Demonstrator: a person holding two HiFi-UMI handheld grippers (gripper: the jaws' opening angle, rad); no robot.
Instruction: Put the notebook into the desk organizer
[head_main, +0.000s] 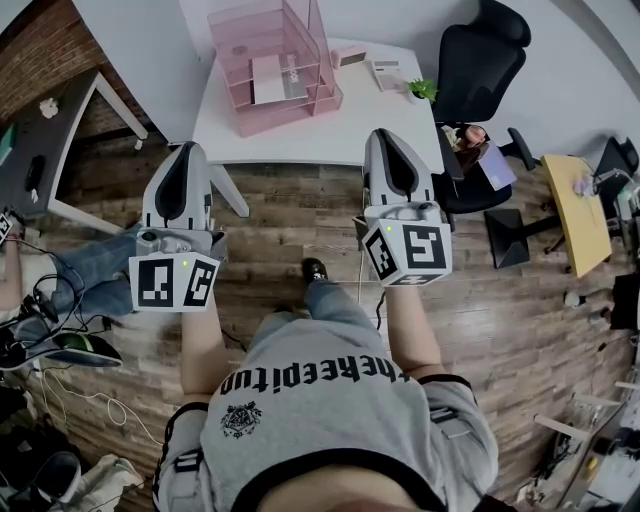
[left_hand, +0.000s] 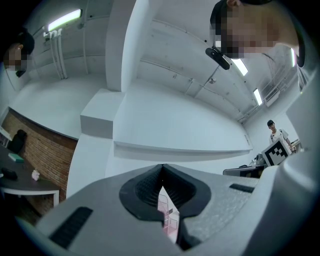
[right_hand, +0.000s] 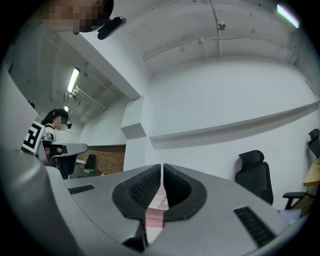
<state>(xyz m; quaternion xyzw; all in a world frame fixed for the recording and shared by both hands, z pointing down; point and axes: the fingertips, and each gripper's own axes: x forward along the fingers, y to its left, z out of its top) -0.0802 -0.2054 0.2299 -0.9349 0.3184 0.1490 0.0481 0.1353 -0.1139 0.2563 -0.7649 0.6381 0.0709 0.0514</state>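
**Both grippers empty, held short of the bench**

Left gripper (head_main: 185, 150) and right gripper (head_main: 386, 135) are held side by side over the wood floor (head_main: 290, 215). They sit just short of the white bench's (head_main: 300, 130) near edge, noses aimed at it, touching nothing.

Left fingers (left_hand: 144, 189) are pressed together at the tips with nothing between them. Only a sliver of pink background shows through the slit behind the tips. Right fingers (right_hand: 177, 190) are the same: tips together, nothing gripped.

The pink desk organizer (head_main: 262, 40) stands on the far half of the bench. A pale flat item in its lower tray looks like the notebook (head_main: 267, 80), lying flat between the tray walls. A second flat pale pad (head_main: 386, 72) sits on the bench to the right of the organizer, apart from it, so I can't say for certain which one is the notebook.

My read is that closed empty fingers and the stand-off make this a neutral pose, not a working one. If the tray item is the notebook, the job looks done. If it's the pad, the next move is to open the right fingers and pinch the pad's near edge.
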